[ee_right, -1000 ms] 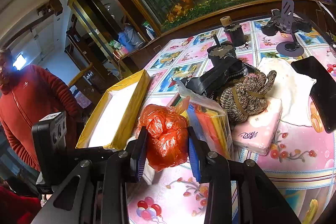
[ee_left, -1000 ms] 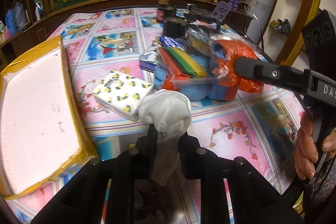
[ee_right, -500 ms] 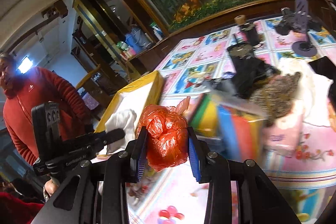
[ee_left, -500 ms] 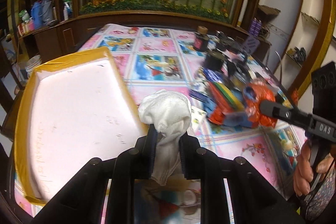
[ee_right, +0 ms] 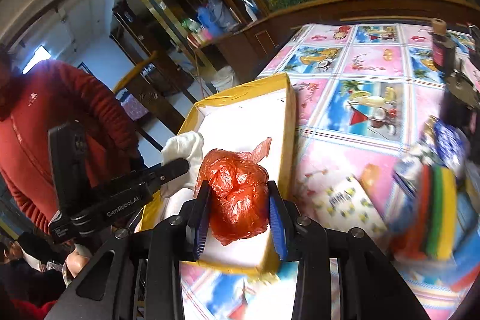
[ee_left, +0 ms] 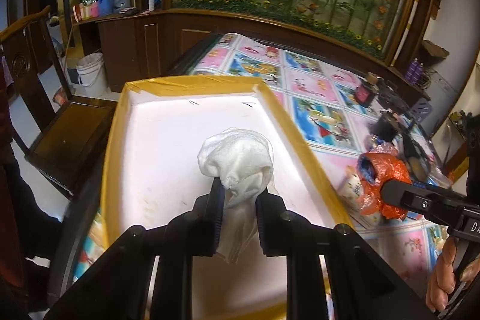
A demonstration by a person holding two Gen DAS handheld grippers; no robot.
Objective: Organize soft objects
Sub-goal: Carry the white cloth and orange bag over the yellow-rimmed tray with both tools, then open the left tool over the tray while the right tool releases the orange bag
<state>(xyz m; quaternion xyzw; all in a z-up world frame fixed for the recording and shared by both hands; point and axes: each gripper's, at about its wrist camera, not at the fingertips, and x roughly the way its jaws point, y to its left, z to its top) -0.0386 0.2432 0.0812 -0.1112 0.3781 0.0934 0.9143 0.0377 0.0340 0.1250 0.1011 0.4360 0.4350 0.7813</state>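
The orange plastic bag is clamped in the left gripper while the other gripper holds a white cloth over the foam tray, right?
Not quite: the orange plastic bag is clamped in the right gripper, as the right wrist view shows. The left gripper holds the white cloth over the foam tray.

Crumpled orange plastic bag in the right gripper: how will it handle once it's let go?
The crumpled orange plastic bag bulges between the right gripper's pads, so probably soft and light. Its loose corner sticks up, suggesting it may spring open. Lumpy rather than round, it seems unlikely to roll.

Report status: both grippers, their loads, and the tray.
Left gripper shut on white cloth, over foam tray. Right gripper shut on orange bag, at the tray's edge. Tray interior unobstructed.
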